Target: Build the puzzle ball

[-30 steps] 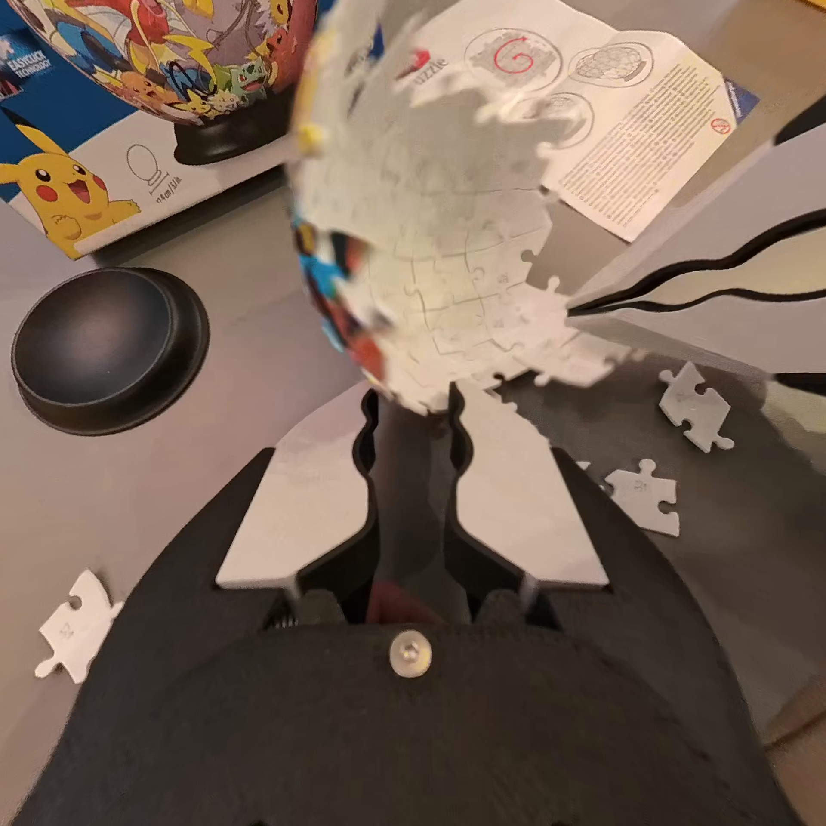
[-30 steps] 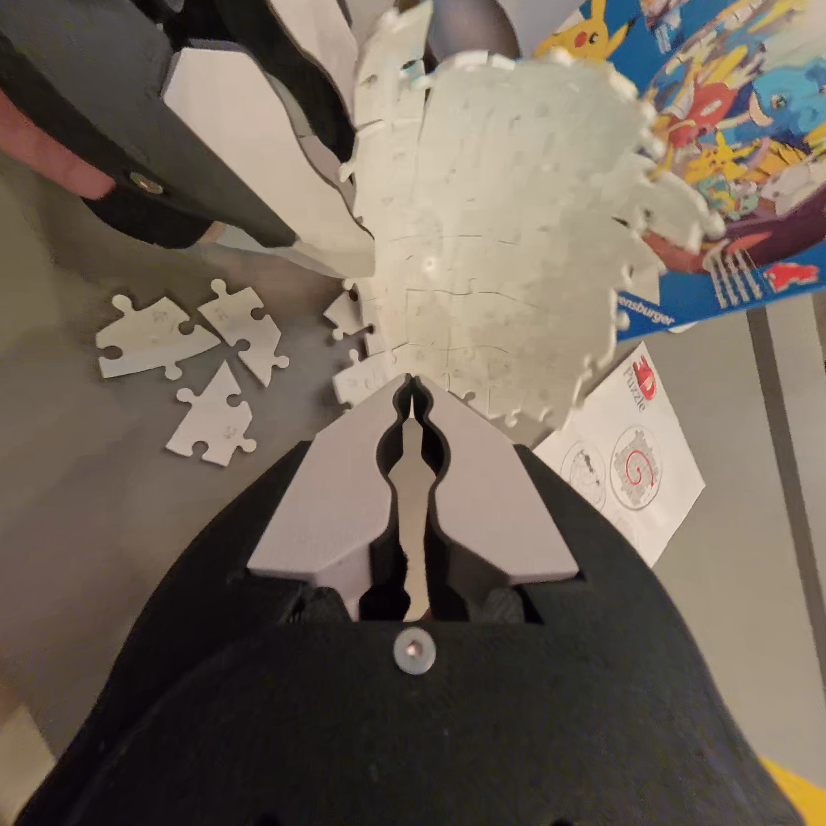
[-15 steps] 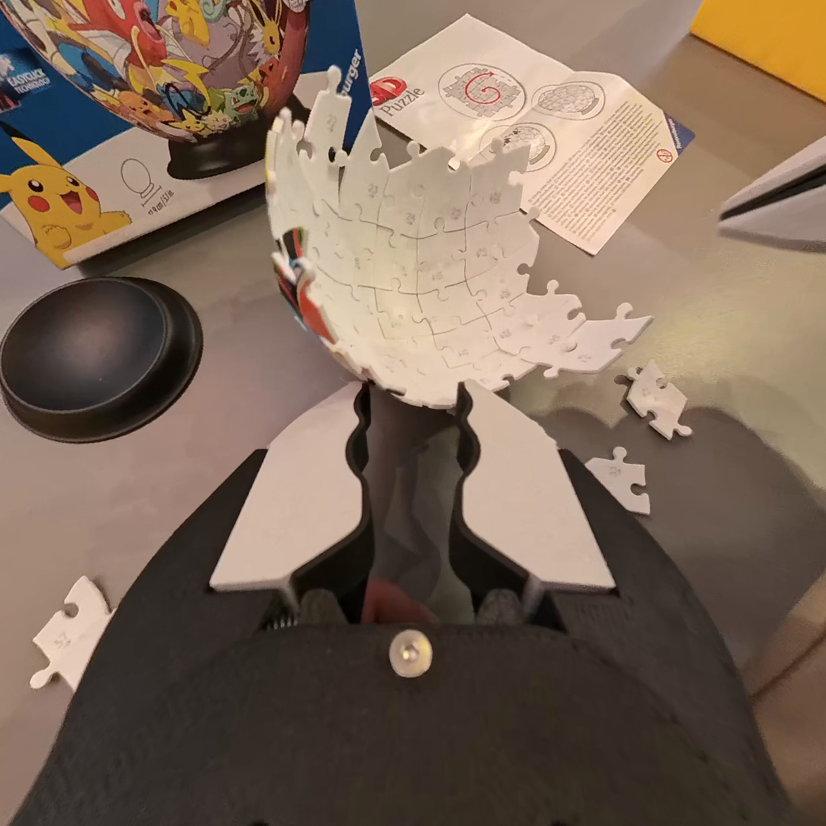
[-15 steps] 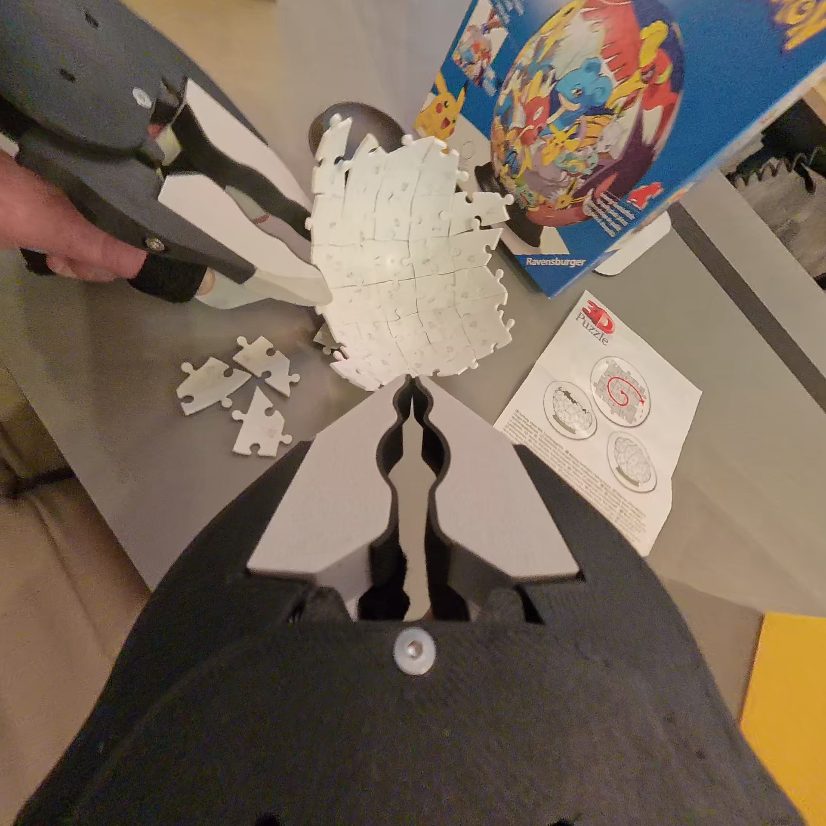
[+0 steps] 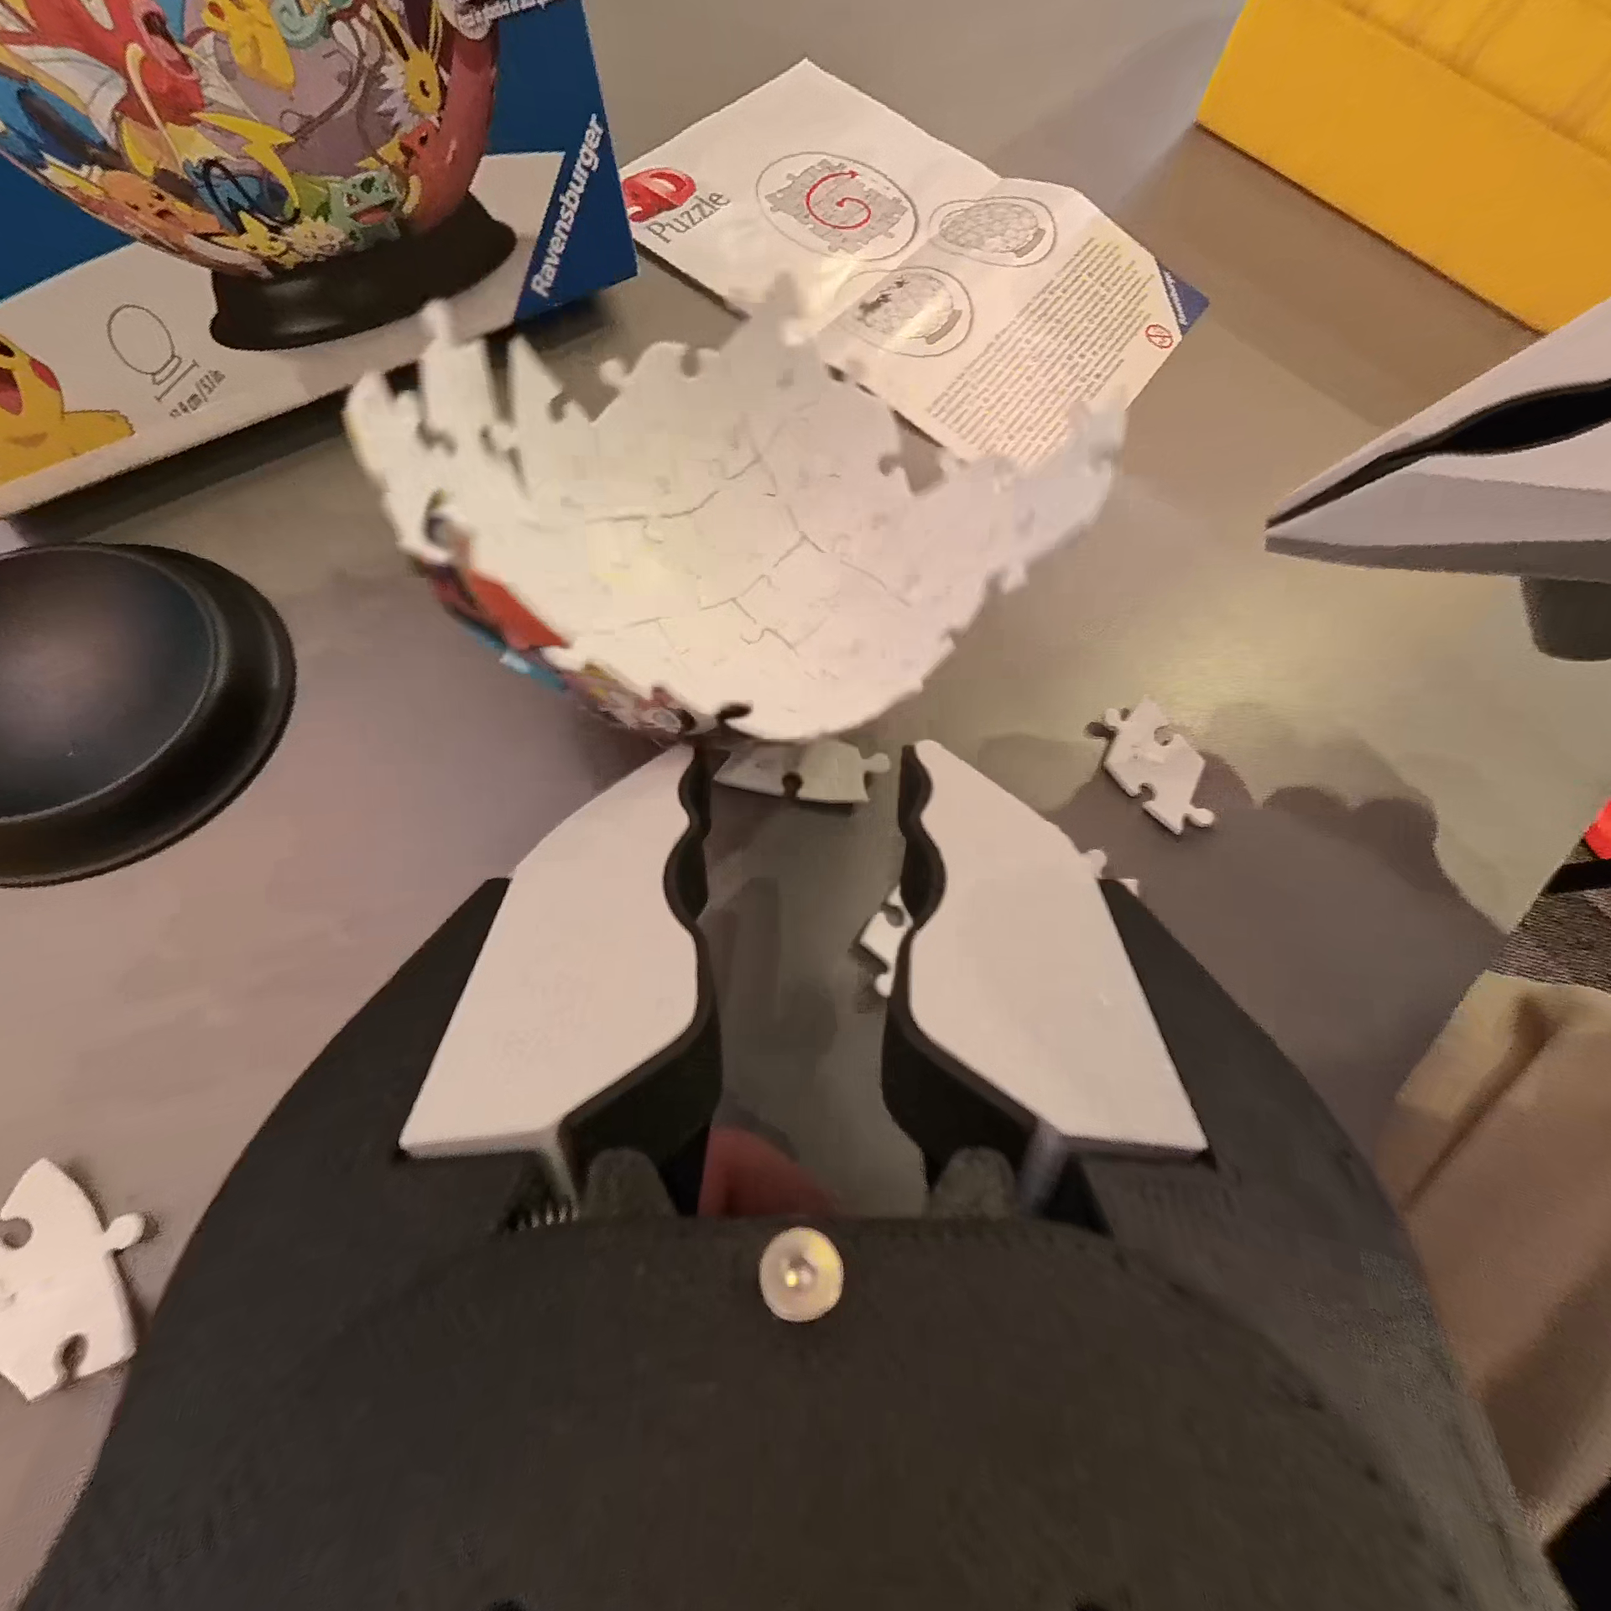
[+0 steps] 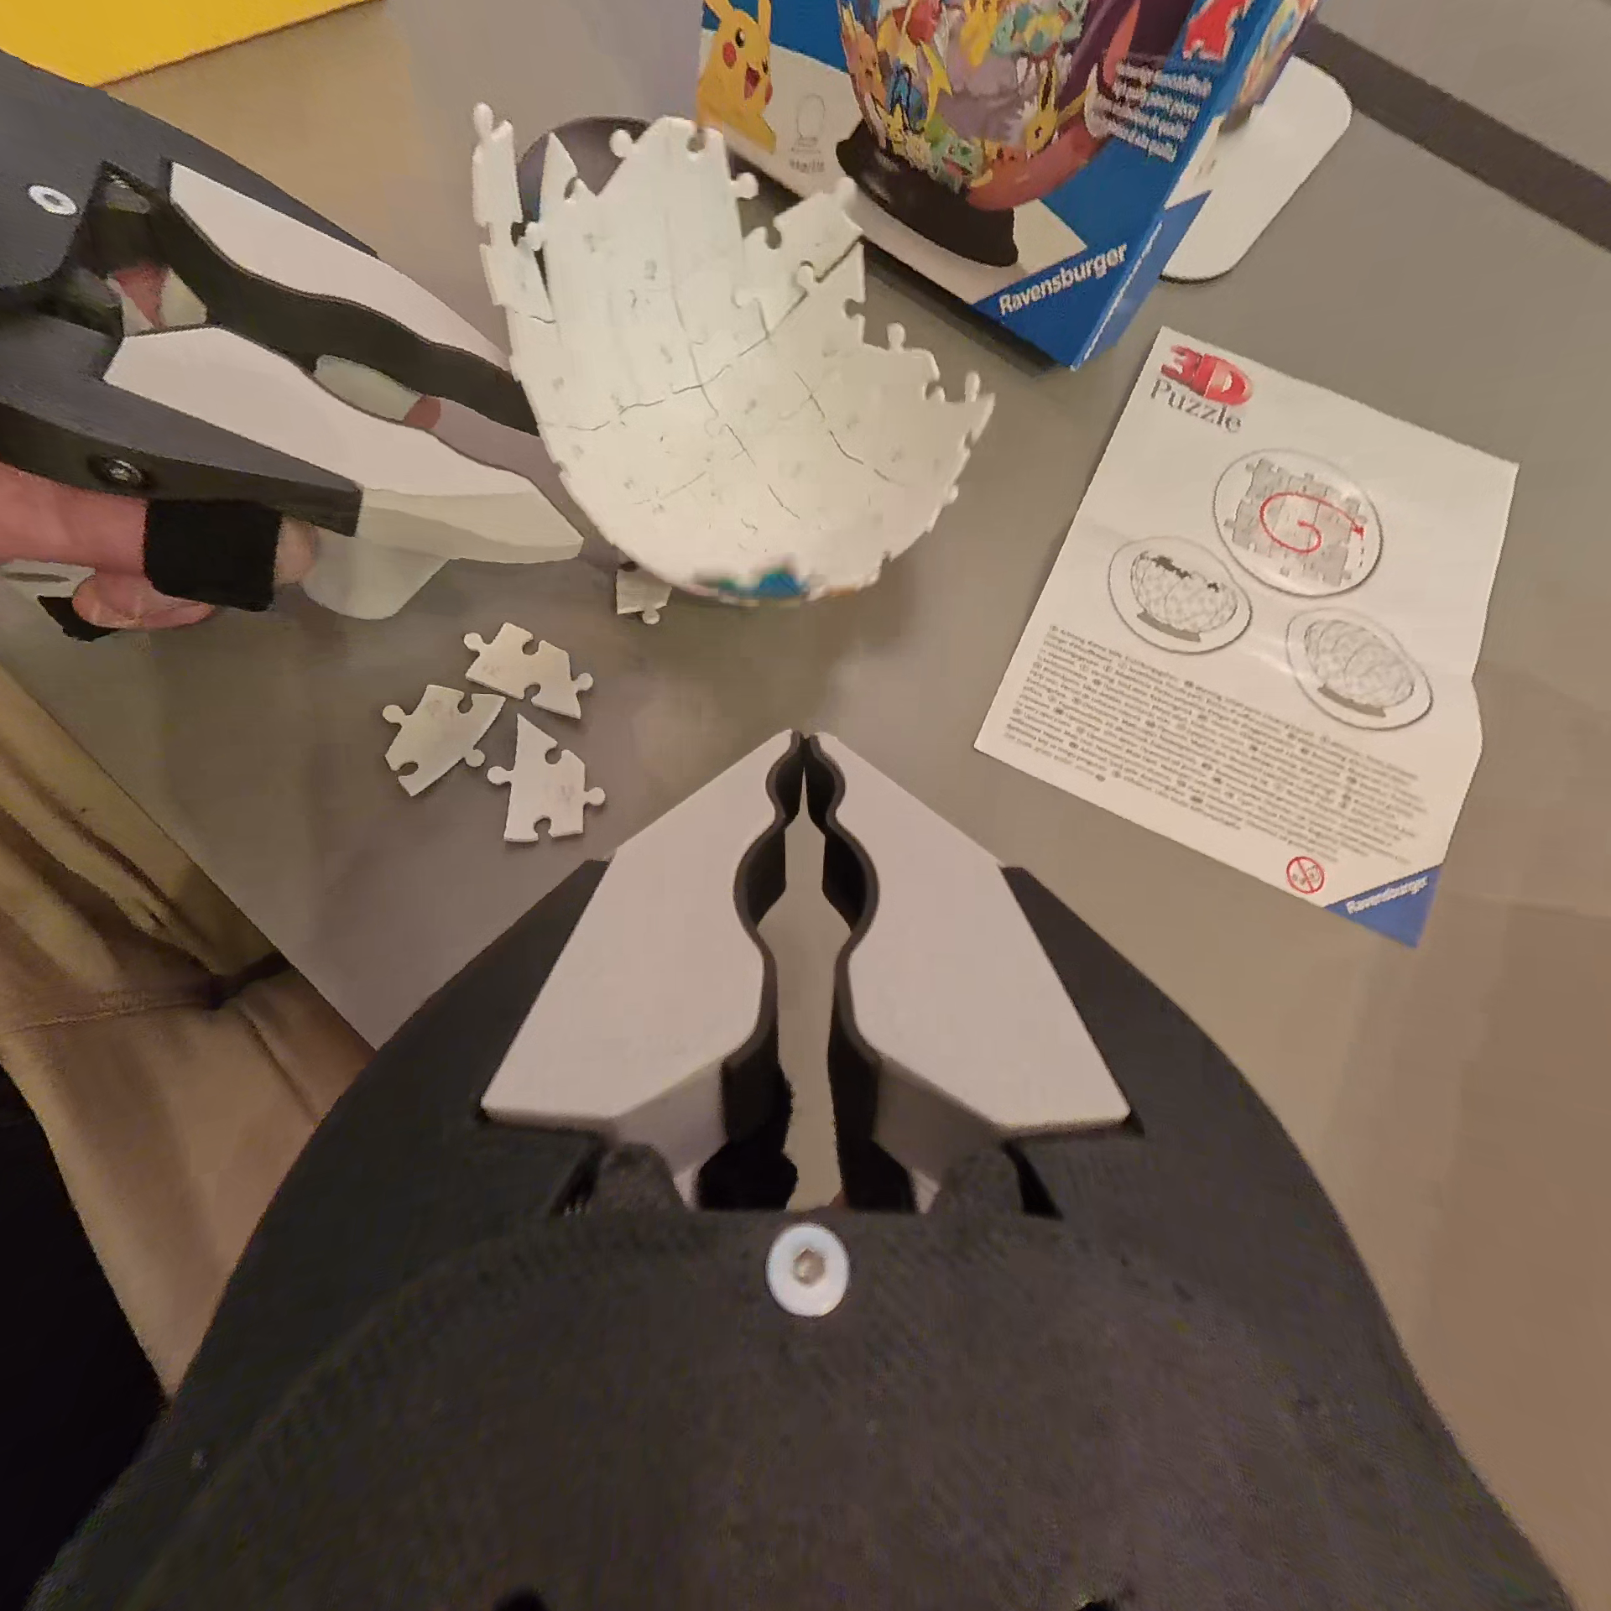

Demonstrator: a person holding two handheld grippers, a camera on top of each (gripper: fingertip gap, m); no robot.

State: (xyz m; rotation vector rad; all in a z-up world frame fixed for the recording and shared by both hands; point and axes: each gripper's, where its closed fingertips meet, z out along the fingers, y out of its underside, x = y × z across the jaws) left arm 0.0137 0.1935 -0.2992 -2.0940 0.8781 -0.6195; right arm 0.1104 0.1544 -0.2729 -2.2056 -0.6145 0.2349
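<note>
We see one grey table, and on it one blue puzzle box at the far side. One half-built puzzle ball, a white bowl-shaped shell with jagged rim, sits on the table just in front of the box, open side up. One instruction sheet lies flat to its right in the right wrist view. One black round stand: left wrist view shows it whole, well left of the shell; right wrist view shows only a sliver behind the shell. Left gripper: jaws apart, empty, tips just beside the shell's base; right wrist view shows the hand holding it. Right gripper: tips pressed together, nothing between them, apart from the shell. Loose pieces: a cluster of three plus one by the shell base in the right wrist view; left wrist view adds one lone piece at the near left.
</note>
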